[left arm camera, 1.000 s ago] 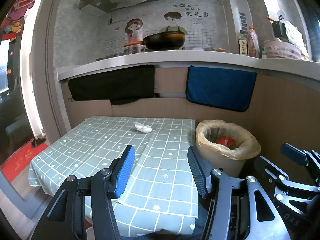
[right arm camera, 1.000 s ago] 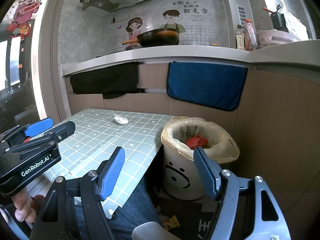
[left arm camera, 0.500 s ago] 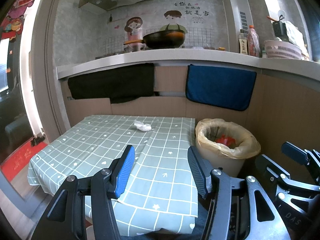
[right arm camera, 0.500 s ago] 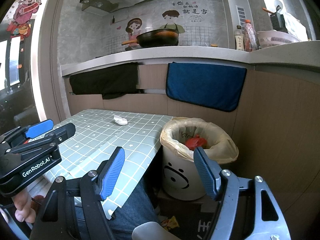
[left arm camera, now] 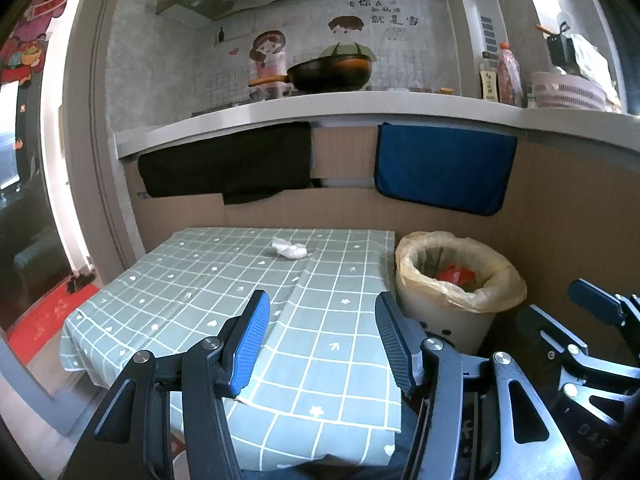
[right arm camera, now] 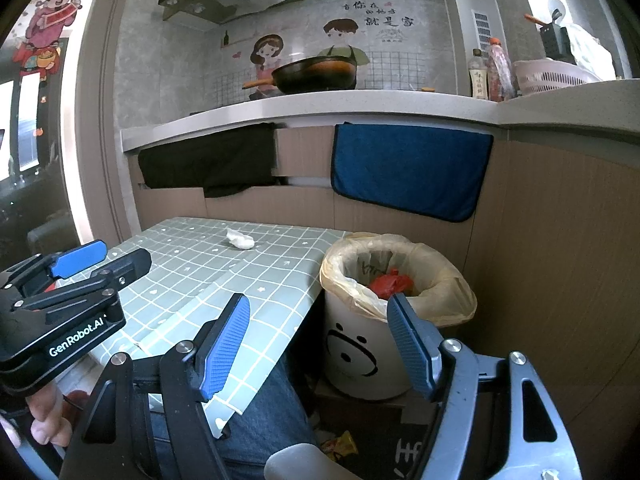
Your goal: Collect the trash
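Crumpled tissue (left arm camera: 289,249) lies uncollected near the worktop's (left arm camera: 192,280) far edge; both the left tool (left arm camera: 320,334) and the right tool (right arm camera: 318,342) stand apart, empty; bin (right arm camera: 360,344) beside.

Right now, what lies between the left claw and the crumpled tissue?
Only bare checked tablecloth lies between the left claw and the tissue, per the left wrist view.

Crumpled white tissue (left arm camera: 289,249) lying on far end of checked tablecloth, lined bin (left arm camera: 460,280) just beside table, red trash inside
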`<state>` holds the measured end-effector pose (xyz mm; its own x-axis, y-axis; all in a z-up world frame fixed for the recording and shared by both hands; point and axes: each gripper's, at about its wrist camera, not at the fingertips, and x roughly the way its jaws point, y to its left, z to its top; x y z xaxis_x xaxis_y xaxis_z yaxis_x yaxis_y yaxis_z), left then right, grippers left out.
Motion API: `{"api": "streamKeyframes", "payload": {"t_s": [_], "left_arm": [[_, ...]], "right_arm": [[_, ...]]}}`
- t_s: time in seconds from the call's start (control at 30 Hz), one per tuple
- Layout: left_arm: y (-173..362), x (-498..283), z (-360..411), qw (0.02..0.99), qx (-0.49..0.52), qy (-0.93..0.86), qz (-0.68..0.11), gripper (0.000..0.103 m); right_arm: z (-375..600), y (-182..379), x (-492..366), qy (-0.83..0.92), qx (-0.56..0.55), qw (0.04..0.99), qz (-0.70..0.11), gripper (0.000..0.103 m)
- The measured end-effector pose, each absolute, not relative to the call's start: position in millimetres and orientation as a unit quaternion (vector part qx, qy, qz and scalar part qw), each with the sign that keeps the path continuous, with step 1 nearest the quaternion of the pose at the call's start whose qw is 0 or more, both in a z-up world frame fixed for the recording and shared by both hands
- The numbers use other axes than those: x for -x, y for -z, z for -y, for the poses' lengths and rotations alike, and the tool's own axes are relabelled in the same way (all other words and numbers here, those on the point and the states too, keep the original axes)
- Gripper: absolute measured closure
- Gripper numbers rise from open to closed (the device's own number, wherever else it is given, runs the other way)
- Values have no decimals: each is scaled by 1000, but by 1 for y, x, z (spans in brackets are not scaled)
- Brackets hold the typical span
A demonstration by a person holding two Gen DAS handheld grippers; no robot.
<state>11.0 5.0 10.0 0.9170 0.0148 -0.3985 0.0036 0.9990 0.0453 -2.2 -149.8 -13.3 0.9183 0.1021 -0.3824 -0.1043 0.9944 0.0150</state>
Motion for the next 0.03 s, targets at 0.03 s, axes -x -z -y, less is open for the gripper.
{"api": "streamKeyframes", "payload": {"t_s": [0.03], "left_arm": [[-9, -13, -7, 978, -21, -3, -207, 47]], "right_arm": [[150, 13, 2, -52, 3, 979, -196, 35]]}}
